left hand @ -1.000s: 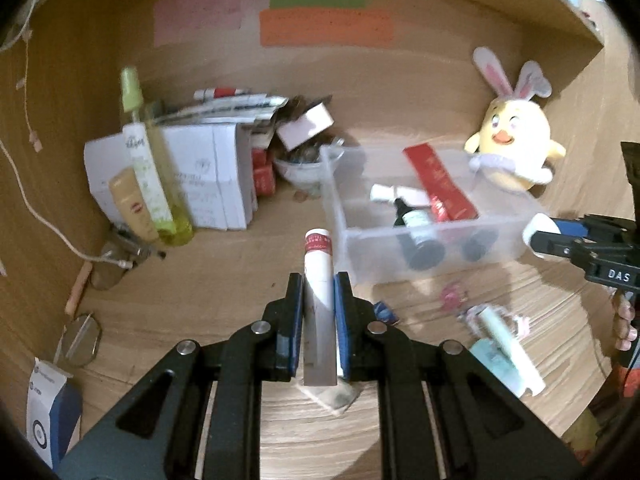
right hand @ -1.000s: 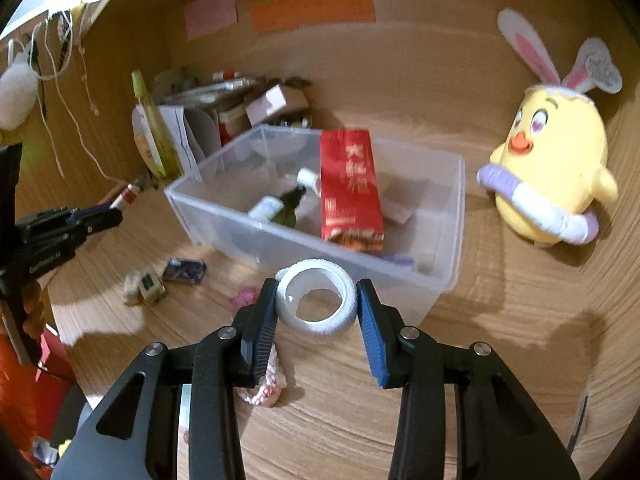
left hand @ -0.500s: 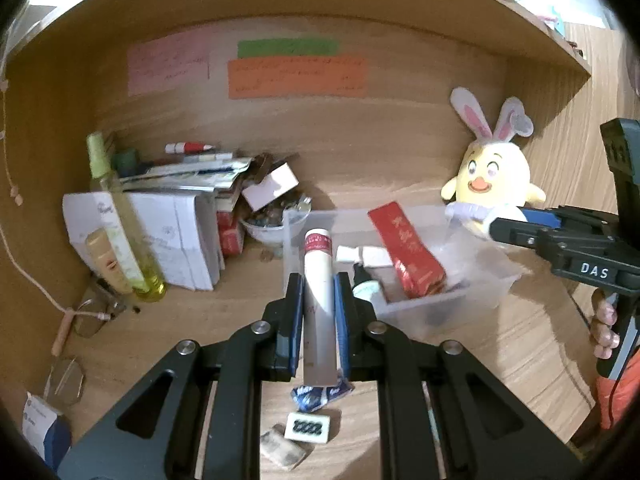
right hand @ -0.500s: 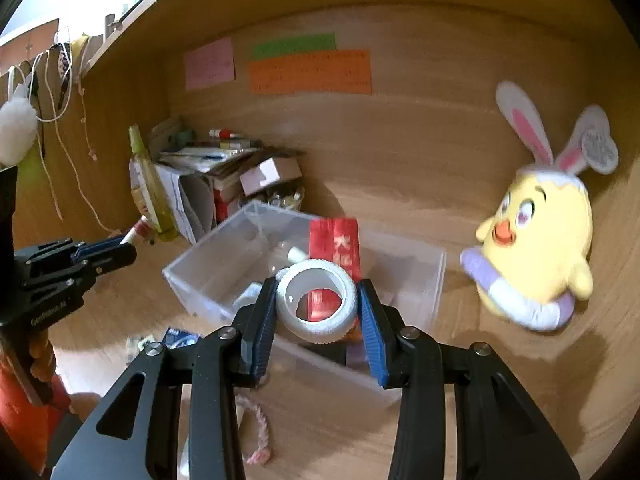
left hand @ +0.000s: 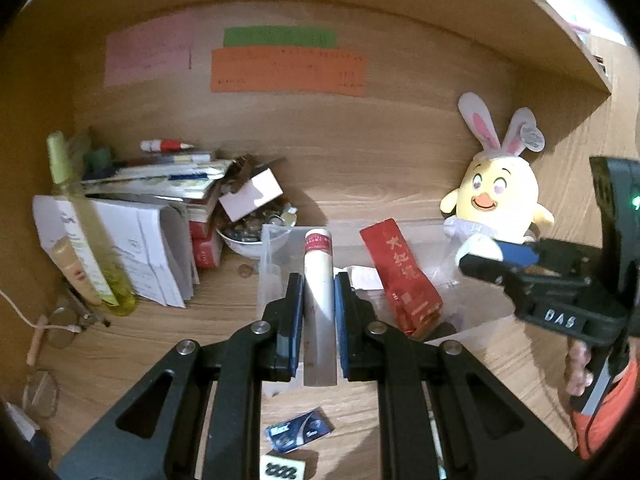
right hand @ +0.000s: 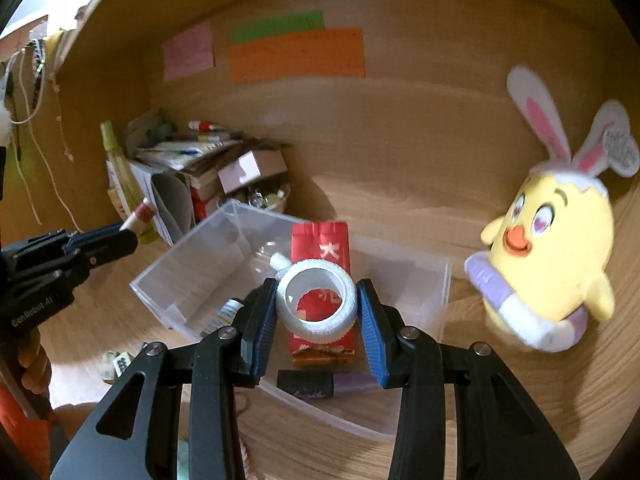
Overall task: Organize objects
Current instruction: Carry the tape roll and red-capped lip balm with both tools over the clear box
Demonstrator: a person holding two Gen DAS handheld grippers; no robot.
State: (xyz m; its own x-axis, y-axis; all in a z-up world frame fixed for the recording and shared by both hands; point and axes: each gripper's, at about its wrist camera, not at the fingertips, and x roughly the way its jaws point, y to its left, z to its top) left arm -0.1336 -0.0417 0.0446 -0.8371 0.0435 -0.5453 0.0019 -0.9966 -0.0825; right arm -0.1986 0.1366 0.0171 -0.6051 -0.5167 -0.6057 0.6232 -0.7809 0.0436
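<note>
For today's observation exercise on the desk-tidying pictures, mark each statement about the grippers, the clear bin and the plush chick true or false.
1. The left gripper grips a white tube. True.
2. The right gripper is empty. False: it holds a white ring.
3. A red packet is in the clear plastic bin. True.
4. The plush chick sits inside the bin. False: it sits beside it.
5. The orange note hangs above the green one. False: below it.

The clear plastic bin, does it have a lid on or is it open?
Open. The clear bin has no lid; the red packet inside shows over its rim.
</note>
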